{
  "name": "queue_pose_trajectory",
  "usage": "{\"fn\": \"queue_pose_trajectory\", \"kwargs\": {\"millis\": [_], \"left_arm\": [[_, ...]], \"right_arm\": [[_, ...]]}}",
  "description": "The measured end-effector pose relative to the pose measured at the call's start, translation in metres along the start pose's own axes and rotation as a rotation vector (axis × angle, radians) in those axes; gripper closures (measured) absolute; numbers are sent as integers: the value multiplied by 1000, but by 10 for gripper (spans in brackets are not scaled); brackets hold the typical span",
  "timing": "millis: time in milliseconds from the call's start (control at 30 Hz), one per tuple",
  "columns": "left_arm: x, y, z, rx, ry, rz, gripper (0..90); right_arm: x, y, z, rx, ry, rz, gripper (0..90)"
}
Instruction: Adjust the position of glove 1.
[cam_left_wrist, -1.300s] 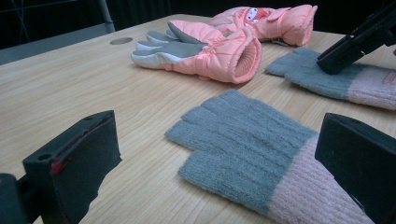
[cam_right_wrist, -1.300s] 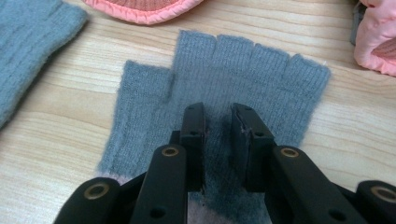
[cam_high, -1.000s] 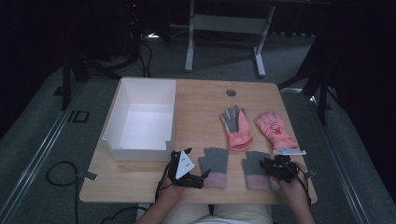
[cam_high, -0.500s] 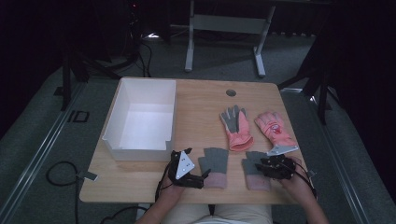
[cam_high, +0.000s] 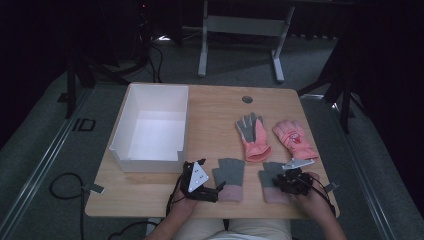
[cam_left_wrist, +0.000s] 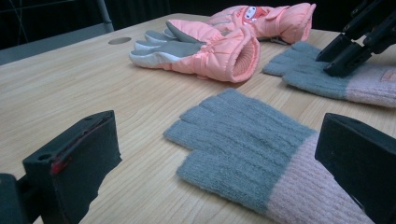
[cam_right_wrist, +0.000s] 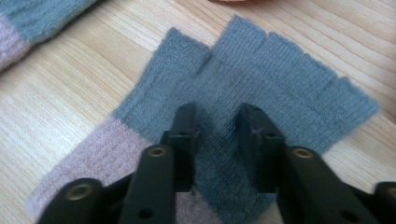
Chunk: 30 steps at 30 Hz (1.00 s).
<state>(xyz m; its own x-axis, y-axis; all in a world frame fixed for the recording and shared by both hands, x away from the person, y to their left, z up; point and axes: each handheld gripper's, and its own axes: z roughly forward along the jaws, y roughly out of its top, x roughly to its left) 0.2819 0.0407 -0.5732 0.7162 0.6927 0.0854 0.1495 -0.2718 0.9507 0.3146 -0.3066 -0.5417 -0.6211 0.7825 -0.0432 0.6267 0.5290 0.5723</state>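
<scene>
- Grey-and-pink knitted fingerless glove (cam_right_wrist: 243, 93) lies flat under the right gripper (cam_right_wrist: 217, 119); its jaws, narrowly parted, press down on the grey knit, likely pinching up a fold to lift.
- Left gripper (cam_left_wrist: 219, 154) rests wide open, the matching knitted glove (cam_left_wrist: 252, 149) between its jaws, untouched.
- Beyond: two salmon padded gloves (cam_high: 254, 134).
- Left of both grippers, the white rectangular box (cam_high: 120, 137) holds nothing, probably the gloves' destination.

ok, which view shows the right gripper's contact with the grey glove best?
The right gripper view: the right gripper has its jaws slightly apart, tips pressing the grey glove, knit bunched between them. The left gripper view shows it side-on, farther off. The high view has it small and dark, contact unclear.
</scene>
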Motion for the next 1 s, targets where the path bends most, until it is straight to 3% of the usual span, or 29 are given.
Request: {"fn": "queue_pose_trajectory", "kwargs": {"millis": [167, 333, 433, 567, 667, 700, 733, 867, 1000], "left_arm": [[0, 0, 0, -1, 0, -3, 0], [0, 0, 0, 1, 0, 1, 0], [1, 0, 0, 1, -3, -3, 0], [0, 0, 0, 7, 5, -4, 0], [1, 0, 0, 6, 5, -6, 0], [1, 0, 0, 5, 2, -4, 0], [1, 0, 0, 5, 2, -4, 0], [1, 0, 0, 6, 8, -12, 0], [1, 0, -1, 4, 8, -10, 0]], "right_arm": [[4, 1, 0, 3, -29, 34, 820], [4, 2, -4, 1, -26, 85, 844], [6, 6, -16, -18, -23, 98, 846], [10, 25, -42, -92, -63, 106, 847], [13, 35, -51, -125, -63, 109, 847], [18, 51, -60, -164, -65, 111, 847], [18, 51, -60, -164, -65, 111, 847], [34, 80, -67, -220, -76, 97, 847], [51, 97, -60, -230, -44, 58, 847]]}}
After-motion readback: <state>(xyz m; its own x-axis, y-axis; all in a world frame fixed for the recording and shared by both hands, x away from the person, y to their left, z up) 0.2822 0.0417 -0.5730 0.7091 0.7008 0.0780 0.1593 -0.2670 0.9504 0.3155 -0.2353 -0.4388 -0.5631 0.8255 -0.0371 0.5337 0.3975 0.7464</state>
